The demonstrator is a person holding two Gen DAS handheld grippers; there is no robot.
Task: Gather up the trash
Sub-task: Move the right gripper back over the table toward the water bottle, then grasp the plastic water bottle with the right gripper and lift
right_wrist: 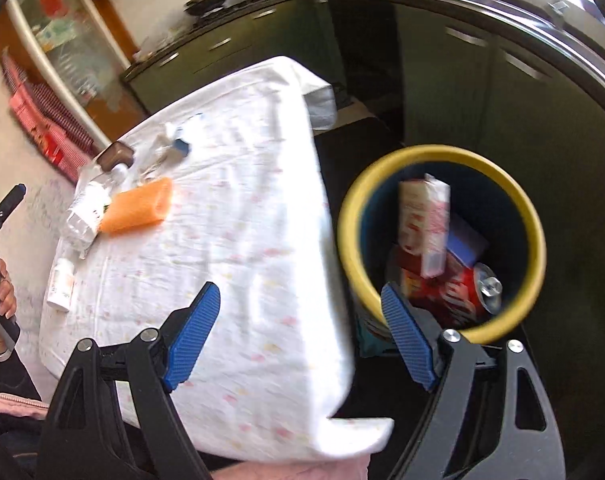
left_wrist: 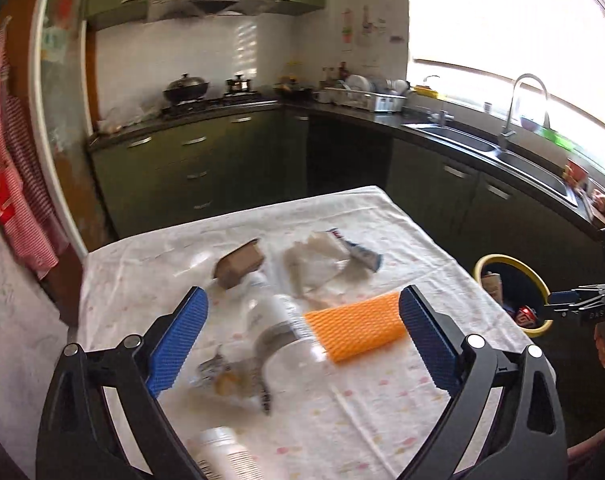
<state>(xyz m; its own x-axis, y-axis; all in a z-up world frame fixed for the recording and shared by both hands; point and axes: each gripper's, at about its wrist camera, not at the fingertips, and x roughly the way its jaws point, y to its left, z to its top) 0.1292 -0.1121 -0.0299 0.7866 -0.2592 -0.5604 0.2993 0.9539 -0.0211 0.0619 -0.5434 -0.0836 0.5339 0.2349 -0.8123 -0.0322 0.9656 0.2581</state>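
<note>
My left gripper (left_wrist: 302, 332) is open above the table, over a clear plastic bottle (left_wrist: 280, 320) and an orange foam sleeve (left_wrist: 354, 326). A brown box (left_wrist: 238, 266), crumpled wrappers (left_wrist: 322, 264), a foil wrapper (left_wrist: 226, 374) and a white pill bottle (left_wrist: 226, 454) lie around them. My right gripper (right_wrist: 302, 336) is open and empty at the table's right edge, beside the yellow-rimmed bin (right_wrist: 538, 240). A white and red carton (right_wrist: 424, 226) is in the bin's mouth, blurred, above a red can (right_wrist: 474, 292). The bin also shows in the left wrist view (left_wrist: 542, 292).
The table has a white patterned cloth (right_wrist: 238, 240). Green cabinets (left_wrist: 206, 160), a stove with pots (left_wrist: 186, 90) and a sink (left_wrist: 482, 144) line the walls behind. A red apron (left_wrist: 10, 184) hangs at the left.
</note>
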